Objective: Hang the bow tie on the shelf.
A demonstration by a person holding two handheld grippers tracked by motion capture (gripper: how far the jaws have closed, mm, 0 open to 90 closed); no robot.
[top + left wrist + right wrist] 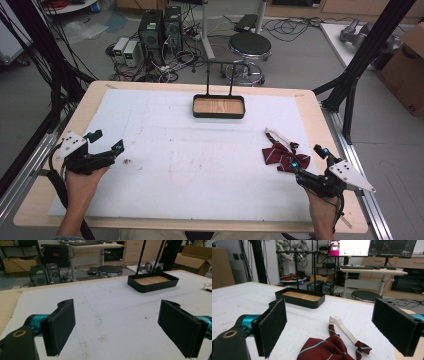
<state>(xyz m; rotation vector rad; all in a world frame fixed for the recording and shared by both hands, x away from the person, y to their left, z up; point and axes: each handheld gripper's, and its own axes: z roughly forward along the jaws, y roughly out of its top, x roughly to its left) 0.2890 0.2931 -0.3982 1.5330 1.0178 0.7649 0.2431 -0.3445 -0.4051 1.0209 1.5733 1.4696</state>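
A dark red striped bow tie (280, 155) with a white strap (278, 135) lies on the white mat at the right. My right gripper (309, 157) hovers just behind it, open, the bow tie (329, 347) lying on the mat below and ahead of its wide-apart pads. My left gripper (107, 141) rests open at the mat's left side, nothing between its pads (60, 325). A black tray (219, 106) with a wooden floor and a T-shaped rack stands at the far middle; the same tray (153, 281) lies ahead to the right in the left gripper view.
The white mat (190, 150) covers most of the wooden table (310, 107). A black frame post (350, 95) stands off the right edge. A stool (249, 47), computer towers and cables sit on the floor beyond the far edge.
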